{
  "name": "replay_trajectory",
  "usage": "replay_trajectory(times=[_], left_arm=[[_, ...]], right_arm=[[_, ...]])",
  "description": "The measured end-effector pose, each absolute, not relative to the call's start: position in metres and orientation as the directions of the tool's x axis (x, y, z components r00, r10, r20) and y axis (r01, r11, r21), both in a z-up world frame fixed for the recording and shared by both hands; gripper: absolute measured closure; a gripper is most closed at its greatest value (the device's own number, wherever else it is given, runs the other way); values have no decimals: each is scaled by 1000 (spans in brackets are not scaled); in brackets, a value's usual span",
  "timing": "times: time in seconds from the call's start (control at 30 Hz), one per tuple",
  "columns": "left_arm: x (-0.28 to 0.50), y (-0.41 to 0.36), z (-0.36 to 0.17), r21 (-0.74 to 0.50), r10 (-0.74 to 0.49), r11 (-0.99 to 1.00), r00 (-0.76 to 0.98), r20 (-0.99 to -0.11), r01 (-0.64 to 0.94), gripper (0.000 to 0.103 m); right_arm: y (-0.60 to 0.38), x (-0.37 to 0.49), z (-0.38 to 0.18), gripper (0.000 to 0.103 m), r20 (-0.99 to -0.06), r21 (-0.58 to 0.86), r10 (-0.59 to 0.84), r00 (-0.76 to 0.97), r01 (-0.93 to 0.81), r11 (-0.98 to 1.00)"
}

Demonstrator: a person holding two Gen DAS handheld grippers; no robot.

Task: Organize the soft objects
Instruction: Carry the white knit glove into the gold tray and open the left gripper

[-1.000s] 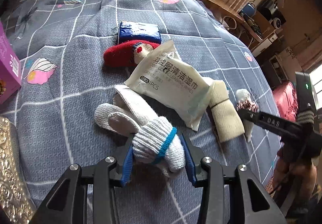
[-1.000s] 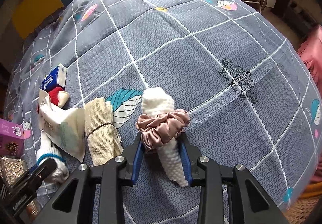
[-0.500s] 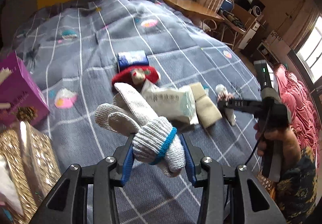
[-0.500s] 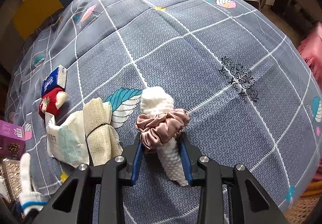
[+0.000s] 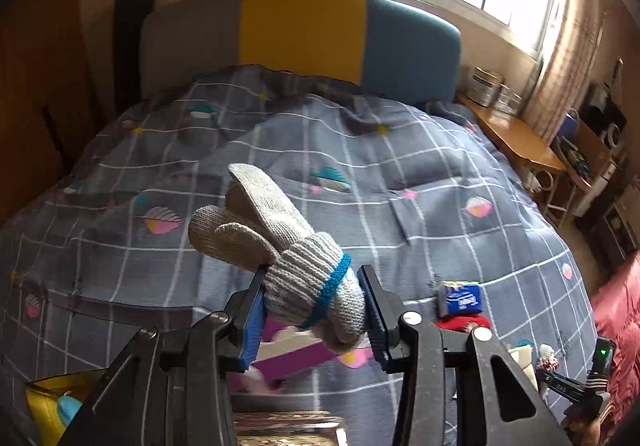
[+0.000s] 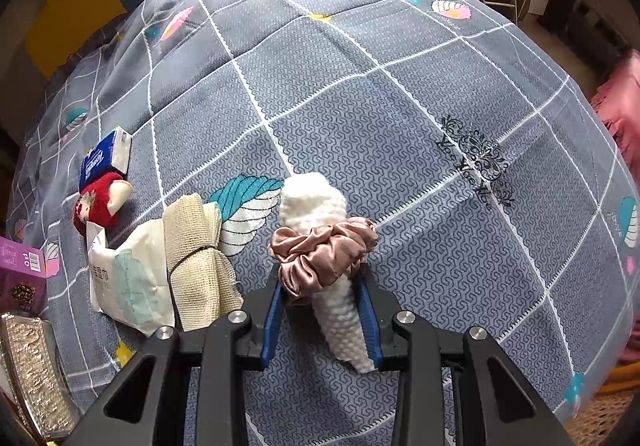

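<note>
the left gripper [image 5: 314, 312] is clamping a grey knitted glove with a blue cuff band [image 5: 280, 242], carrying it above the grey checked bedspread [image 5: 420, 173]. the right gripper [image 6: 320, 320] is pinching a white fluffy roll wrapped in a pink satin scrunchie [image 6: 326, 250] lying on the bedspread. next, probably, the glove needs lowering over the gold embossed box [image 5: 286, 428].

Left gripper [image 5: 314, 312]: black angular frame, blue pads on the inner finger faces, round silver screws on top. Right gripper [image 6: 322, 322]: same build, with black frame, blue pads, four silver screws. In the left wrist view the right unit's body carried a green lamp and a striped band.
</note>
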State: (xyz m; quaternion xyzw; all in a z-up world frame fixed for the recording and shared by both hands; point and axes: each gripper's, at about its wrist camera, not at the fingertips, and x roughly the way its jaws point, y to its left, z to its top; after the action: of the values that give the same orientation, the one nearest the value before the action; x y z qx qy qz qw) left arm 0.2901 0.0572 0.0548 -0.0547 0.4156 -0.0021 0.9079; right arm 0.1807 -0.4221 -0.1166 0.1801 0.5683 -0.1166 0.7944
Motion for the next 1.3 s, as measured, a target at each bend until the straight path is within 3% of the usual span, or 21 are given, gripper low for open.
replay_trajectory(times=[0.17, 0.43, 0.93, 1.3], left_arm=[[247, 141, 33, -106, 32, 979, 644, -764, -176, 60], [139, 227, 8, -170, 57, 943, 644, -763, -285, 60], [-6, 249, -54, -229, 73, 892, 624, -778, -390, 60], [-28, 251, -87, -155, 132, 886, 559, -818, -436, 56]], right_arm=[[-419, 184, -118, 67, -946, 142, 11, 325, 384, 912], [-416, 185, -118, 68, -947, 119, -8, 321, 375, 919], [-394, 190, -119, 72, -931, -81, -175, 320, 285, 955], [-389, 188, -119, 73, -924, -130, -214, 316, 268, 955]])
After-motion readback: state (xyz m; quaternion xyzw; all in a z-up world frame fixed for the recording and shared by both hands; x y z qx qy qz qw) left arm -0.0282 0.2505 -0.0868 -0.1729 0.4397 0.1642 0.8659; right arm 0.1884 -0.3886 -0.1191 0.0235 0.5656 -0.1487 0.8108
